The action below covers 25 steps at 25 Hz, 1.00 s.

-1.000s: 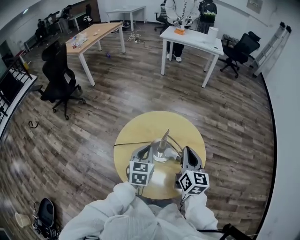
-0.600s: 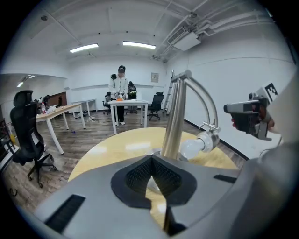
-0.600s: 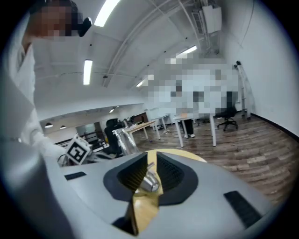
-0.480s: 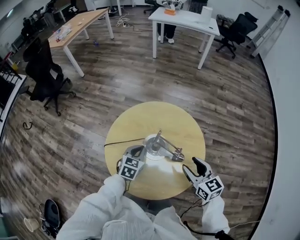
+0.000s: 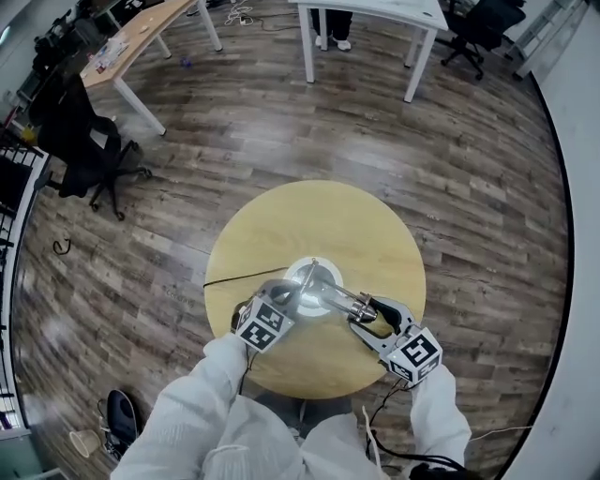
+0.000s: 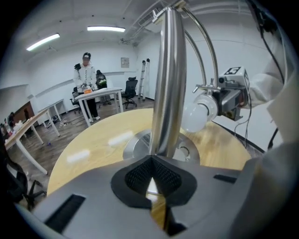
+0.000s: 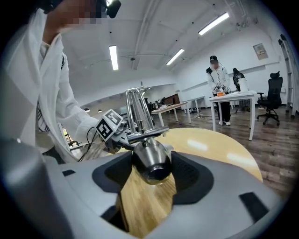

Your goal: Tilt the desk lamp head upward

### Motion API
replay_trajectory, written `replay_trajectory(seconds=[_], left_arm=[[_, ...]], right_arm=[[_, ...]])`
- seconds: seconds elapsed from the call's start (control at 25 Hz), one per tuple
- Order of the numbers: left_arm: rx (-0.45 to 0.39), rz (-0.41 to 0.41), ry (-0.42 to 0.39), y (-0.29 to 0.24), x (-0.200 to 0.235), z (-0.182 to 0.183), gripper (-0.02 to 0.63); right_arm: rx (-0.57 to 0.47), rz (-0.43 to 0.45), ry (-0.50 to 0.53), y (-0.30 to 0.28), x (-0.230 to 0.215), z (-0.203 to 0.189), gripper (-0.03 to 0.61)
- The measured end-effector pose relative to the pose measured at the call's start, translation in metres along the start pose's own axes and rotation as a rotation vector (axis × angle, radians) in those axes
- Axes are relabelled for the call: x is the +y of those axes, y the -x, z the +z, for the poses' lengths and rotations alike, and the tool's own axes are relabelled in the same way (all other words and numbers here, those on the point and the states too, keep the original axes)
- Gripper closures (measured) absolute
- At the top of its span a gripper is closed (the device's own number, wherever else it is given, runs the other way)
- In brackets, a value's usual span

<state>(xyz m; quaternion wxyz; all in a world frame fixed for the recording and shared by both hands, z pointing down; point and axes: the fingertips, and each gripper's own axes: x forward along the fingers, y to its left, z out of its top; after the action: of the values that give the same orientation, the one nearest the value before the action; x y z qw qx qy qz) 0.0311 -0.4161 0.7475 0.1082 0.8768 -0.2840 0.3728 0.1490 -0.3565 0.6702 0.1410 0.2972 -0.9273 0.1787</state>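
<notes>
A silver desk lamp stands on a round wooden table (image 5: 281, 225), its round base (image 5: 319, 274) near the middle. Its upright pole (image 6: 167, 84) rises right at the tips of my left gripper (image 6: 150, 163), whose jaws are shut; I cannot tell if they touch it. The metal lamp head (image 7: 149, 161) hangs low at the right, its white bulb (image 6: 198, 114) facing the left gripper. My right gripper (image 7: 152, 175) has its jaws opening, one on each side of the lamp head (image 5: 364, 307), and the pads do not press on it.
A black cable (image 5: 234, 279) runs off the table's left edge. A black office chair (image 5: 89, 150), a wooden desk (image 5: 141, 37) and a white table (image 5: 375, 9) stand further off on the wood floor. A person (image 7: 217, 88) stands at the white table.
My right gripper swung out to the right, opened, then came back in around the lamp head. The left gripper stayed by the pole. The head view has dipped toward the table.
</notes>
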Motion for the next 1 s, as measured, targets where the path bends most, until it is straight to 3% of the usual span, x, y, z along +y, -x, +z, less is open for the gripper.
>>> replay_trajectory(seconds=[0.08, 0.2, 0.44, 0.6, 1.0], left_arm=[[0.016, -0.006, -0.03, -0.002, -0.001, -0.002, 0.614], [0.018, -0.012, 0.025, -0.004, 0.002, -0.003, 0.614], [0.065, 0.021, -0.007, -0.004, 0.001, -0.003, 0.614], [0.088, 0.028, 0.013, -0.004, 0.001, -0.004, 0.615], [0.174, -0.034, 0.015, -0.001, 0.001, -0.003, 0.617]], right_arm=[[-0.007, 0.023, -0.015, -0.003, -0.001, -0.001, 0.322], [0.005, 0.03, -0.03, -0.004, -0.003, -0.001, 0.322], [0.043, 0.004, -0.038, 0.005, -0.003, 0.003, 0.322], [0.064, -0.02, -0.048, 0.013, -0.002, 0.006, 0.322], [0.105, -0.109, 0.054, 0.071, 0.009, 0.056, 0.324]])
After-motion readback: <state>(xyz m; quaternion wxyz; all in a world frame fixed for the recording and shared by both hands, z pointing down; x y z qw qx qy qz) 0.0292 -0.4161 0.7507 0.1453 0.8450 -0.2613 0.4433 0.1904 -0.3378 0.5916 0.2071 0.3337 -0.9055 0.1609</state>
